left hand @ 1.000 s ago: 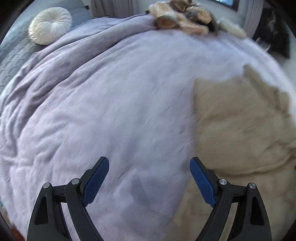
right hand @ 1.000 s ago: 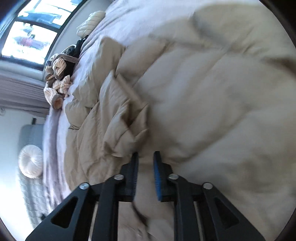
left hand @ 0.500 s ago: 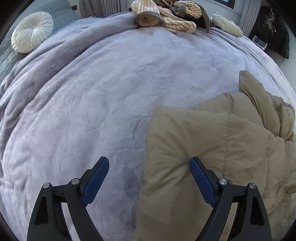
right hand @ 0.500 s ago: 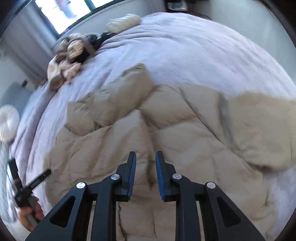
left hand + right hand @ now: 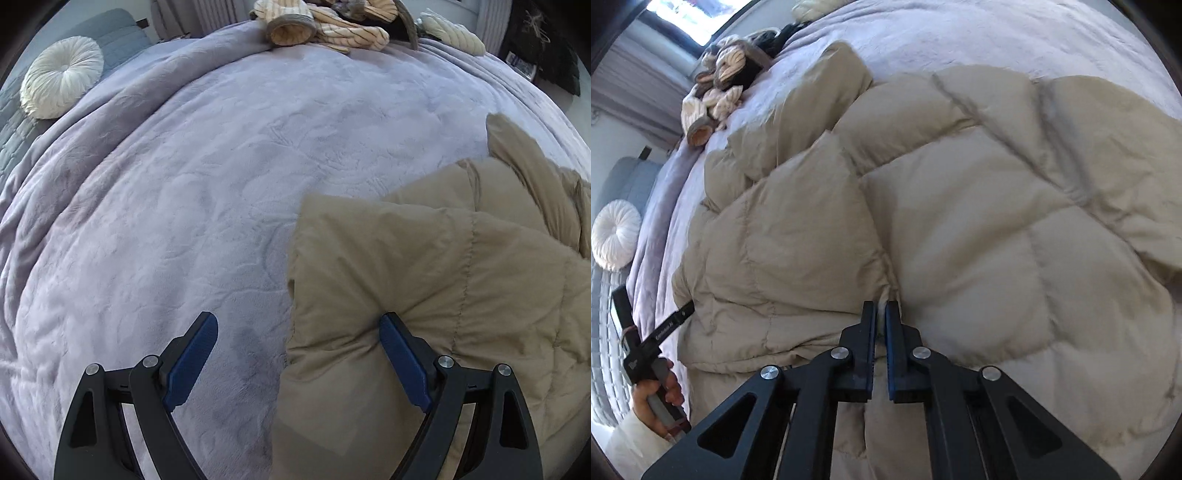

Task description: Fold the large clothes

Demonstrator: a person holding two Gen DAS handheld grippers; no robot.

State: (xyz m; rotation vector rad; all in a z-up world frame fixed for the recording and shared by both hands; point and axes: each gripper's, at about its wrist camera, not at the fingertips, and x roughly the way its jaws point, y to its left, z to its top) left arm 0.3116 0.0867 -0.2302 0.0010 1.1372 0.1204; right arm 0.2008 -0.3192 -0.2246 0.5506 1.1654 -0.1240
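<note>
While right tool point(image 5: 881, 314) closes on jacket point(image 5: 960, 221), left tool point(image 5: 297, 338) wide.

A tan quilted jacket point(image 5: 443, 295) is lying on a lilac blanket point(image 5: 221, 184). Far off, cream-and-brown striped clothes point(image 5: 332, 26) are showing beside a white pleated cushion point(image 5: 61, 75).

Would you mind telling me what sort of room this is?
Most likely a bedroom: a wide bed under a lilac blanket, a round white cushion near its head, and a curtained window behind.
</note>
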